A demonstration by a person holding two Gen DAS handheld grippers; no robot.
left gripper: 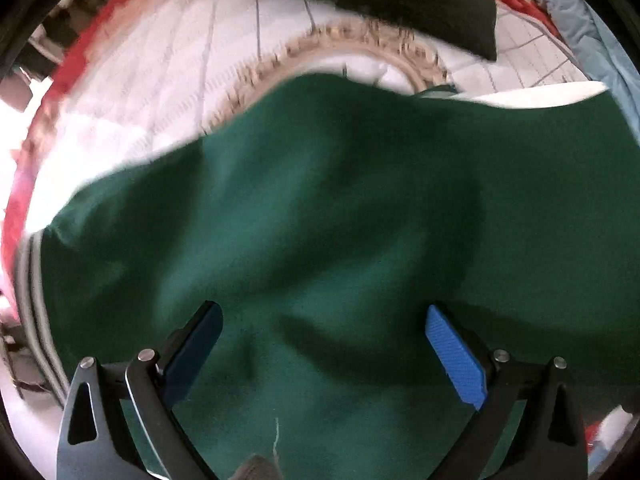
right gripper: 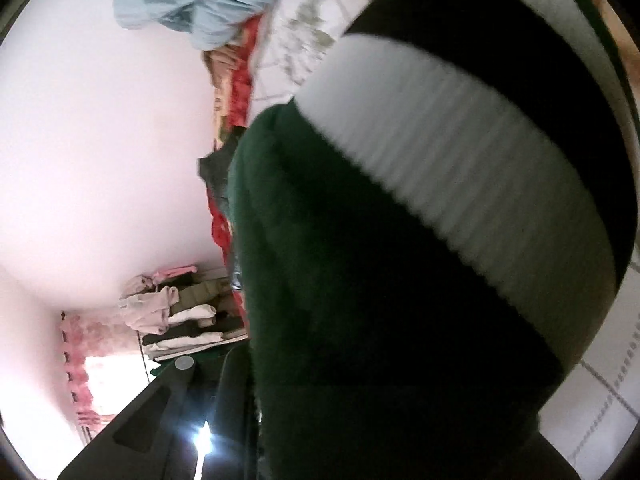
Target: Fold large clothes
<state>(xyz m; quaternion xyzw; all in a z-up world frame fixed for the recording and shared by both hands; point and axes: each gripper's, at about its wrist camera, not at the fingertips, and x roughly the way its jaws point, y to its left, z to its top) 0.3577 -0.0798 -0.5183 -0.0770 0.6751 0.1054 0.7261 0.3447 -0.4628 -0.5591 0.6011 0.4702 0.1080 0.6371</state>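
Left wrist view: dark green knit garment lies rumpled across the white quilted bed, no fold visible, so folding is barely begun. Left gripper hovers, jaws spread and empty. Right gripper pinches the garment's white-striped ribbed band.

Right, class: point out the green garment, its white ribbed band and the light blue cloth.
green garment (left gripper: 320,208), left wrist view, middle of the spread cloth
white ribbed band (right gripper: 460,152), right wrist view, centre of the stripe
light blue cloth (right gripper: 192,0), right wrist view, middle of the bundle
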